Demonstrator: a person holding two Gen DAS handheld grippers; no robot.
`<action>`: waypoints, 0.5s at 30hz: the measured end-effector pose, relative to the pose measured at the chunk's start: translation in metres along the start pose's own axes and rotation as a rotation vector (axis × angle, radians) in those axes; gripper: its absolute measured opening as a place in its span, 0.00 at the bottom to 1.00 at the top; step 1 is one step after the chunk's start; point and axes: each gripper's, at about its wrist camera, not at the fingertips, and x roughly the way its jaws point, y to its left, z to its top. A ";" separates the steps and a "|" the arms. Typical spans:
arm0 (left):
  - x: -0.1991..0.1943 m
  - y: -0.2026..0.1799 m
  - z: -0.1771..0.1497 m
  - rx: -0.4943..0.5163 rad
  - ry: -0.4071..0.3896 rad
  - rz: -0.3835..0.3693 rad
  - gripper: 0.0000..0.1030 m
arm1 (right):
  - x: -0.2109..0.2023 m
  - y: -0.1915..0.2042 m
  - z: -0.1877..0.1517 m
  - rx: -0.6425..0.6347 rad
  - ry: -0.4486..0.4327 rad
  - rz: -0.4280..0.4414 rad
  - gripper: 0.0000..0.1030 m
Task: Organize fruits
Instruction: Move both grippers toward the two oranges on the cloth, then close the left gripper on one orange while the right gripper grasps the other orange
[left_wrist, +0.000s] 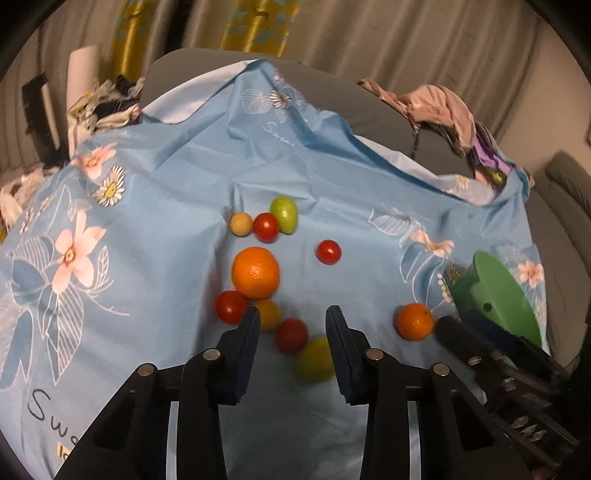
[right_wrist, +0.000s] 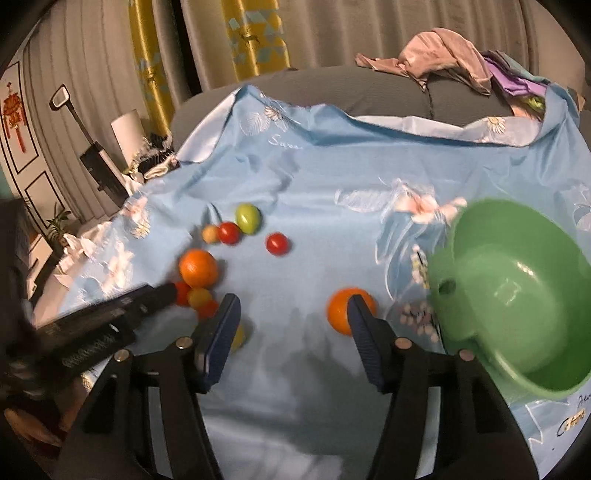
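- The green bowl (right_wrist: 513, 295) shows a bare inside in the right wrist view; no fruit lies in it, so by my reckoning the sorting has hardly begun.
- All the fruit seen rests loose on the blue floral cloth (left_wrist: 166, 177) spread over the surface, with the bowl at its right side.
- Far group: a green fruit (left_wrist: 284, 215), a red tomato (left_wrist: 266, 227) touching it, and a small pale yellow fruit (left_wrist: 241, 223) just beside that one.
- A lone tomato (left_wrist: 328, 252) sits apart, between the far group and the bowl side.
- Near group: the large orange (left_wrist: 255, 272), with another tomato (left_wrist: 231, 307) and a yellow-orange fruit (left_wrist: 269, 314) against its near side, then a further tomato (left_wrist: 291, 335) and a blurred yellow fruit (left_wrist: 315, 360) closest to the camera.
- The small orange (right_wrist: 347, 310) lies by itself near the bowl, the nearest fruit to it.
- The left gripper (left_wrist: 291, 321) hovers low over the near group with its fingers apart, holding nothing; the near tomato and the yellow fruit show in the gap.
- The right gripper (right_wrist: 291, 314) has its fingers wide apart and empty; its right finger overlaps the small orange in its own view, and I cannot tell whether they touch.
- Left to do, as I judge it: every fruit has to go into the bowl or be grouped, about ten pieces in all.
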 end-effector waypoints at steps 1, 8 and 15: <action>-0.001 0.005 0.001 -0.031 -0.007 -0.003 0.36 | -0.001 0.002 0.005 0.001 0.010 -0.012 0.59; -0.004 0.020 0.004 -0.104 -0.022 0.011 0.36 | -0.010 -0.009 0.046 0.111 -0.011 0.005 0.59; -0.004 0.026 0.007 -0.142 0.010 -0.062 0.35 | 0.030 -0.021 0.023 0.147 0.109 -0.020 0.53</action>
